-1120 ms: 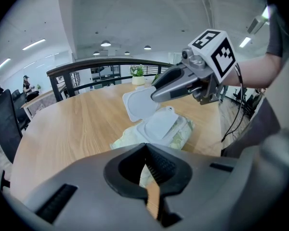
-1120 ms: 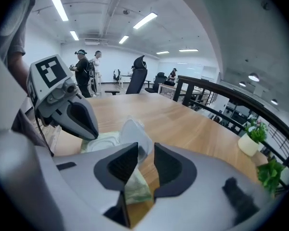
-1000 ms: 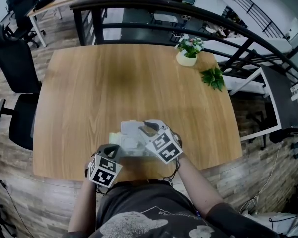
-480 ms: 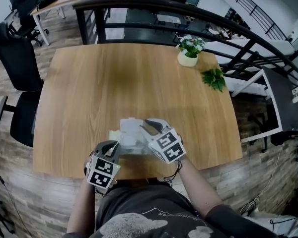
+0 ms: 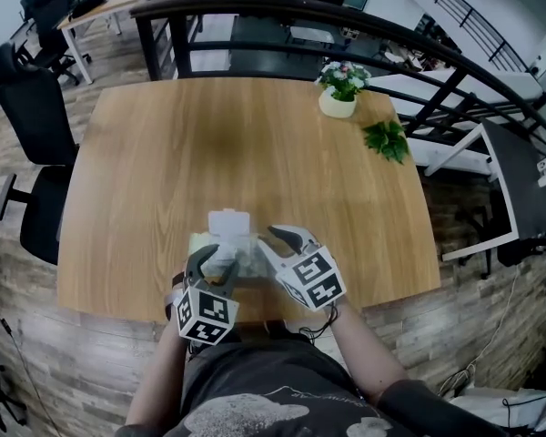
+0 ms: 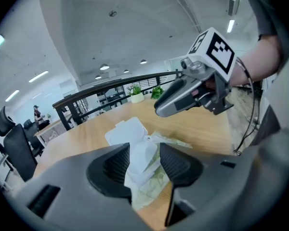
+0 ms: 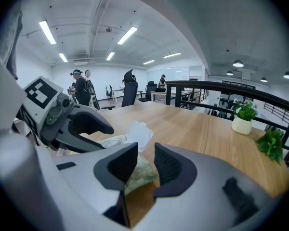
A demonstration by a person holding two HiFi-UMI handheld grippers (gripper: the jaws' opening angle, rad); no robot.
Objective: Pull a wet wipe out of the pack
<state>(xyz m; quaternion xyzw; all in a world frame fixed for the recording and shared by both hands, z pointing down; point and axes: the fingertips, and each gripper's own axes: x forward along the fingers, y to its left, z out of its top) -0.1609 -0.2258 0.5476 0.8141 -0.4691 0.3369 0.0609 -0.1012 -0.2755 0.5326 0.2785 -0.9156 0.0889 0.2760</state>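
The pale green wet wipe pack (image 5: pixel 220 255) lies near the table's front edge with its white lid (image 5: pixel 228 223) flipped open. A white wipe (image 6: pixel 143 149) sticks up out of the pack. It stands between the pads of my left gripper (image 6: pixel 143 163), whose jaws are opening and do not press on it. In the head view the left gripper (image 5: pixel 214 265) is at the pack's near side. My right gripper (image 7: pixel 141 165) is shut on the pack's (image 7: pixel 140 173) green edge, and in the head view this gripper (image 5: pixel 273 244) is at the pack's right end.
A small potted plant (image 5: pixel 338 94) and a loose green sprig (image 5: pixel 384 140) sit at the table's (image 5: pixel 255 153) far right. Black office chairs (image 5: pixel 32 126) stand to the left. A dark railing (image 5: pixel 300 12) runs behind the table. Its front edge is close under my hands.
My left gripper has shifted right and up over the pack, and its jaws have gone from shut to wide apart. The right gripper keeps its hold on the pack and has lifted slightly.
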